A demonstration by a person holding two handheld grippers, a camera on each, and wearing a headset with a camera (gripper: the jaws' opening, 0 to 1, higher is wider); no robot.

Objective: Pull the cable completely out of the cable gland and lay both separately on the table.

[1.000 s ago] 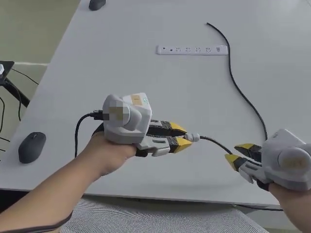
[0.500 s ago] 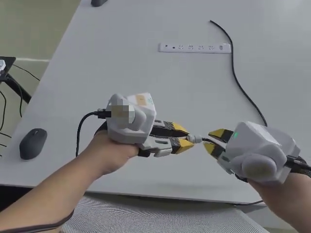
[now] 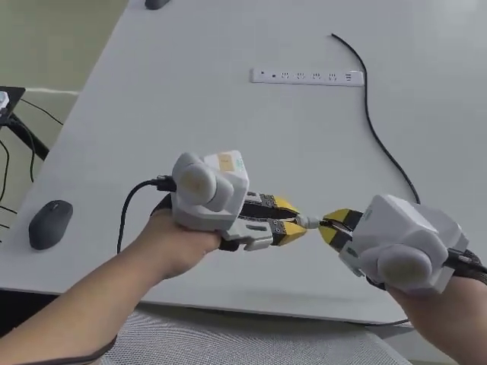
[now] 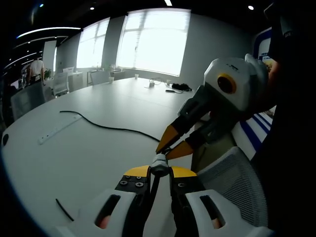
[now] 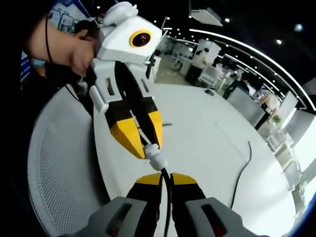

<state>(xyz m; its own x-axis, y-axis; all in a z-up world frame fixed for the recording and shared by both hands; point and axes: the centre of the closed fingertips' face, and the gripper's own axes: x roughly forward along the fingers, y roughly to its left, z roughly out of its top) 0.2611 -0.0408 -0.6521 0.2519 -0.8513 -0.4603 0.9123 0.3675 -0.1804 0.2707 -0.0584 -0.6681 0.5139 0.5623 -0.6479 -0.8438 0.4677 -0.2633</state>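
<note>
In the head view, my left gripper [image 3: 288, 221] is held above the white table's [image 3: 190, 99] front edge, shut on a small pale cable gland [image 3: 307, 222]. A black cable [image 3: 378, 141] leaves the gland's right end. My right gripper [image 3: 332, 226] is shut on it right beside the gland, and the rest trails away across the table. In the left gripper view the gland [image 4: 159, 163] sits between my yellow tips, with the right gripper [image 4: 169, 146] meeting it. In the right gripper view the cable [image 5: 167, 197] runs between my jaws up to the gland [image 5: 156, 157].
A white power strip [image 3: 306, 76] lies at the far middle of the table. One dark mouse [image 3: 50, 224] rests near the left edge and another [image 3: 156, 4] at the far end. A mesh chair [image 3: 251, 338] is below the front edge.
My right gripper has moved left along the cable, from well to the right of the gland to right beside it. The left gripper has held the gland nearly still.
</note>
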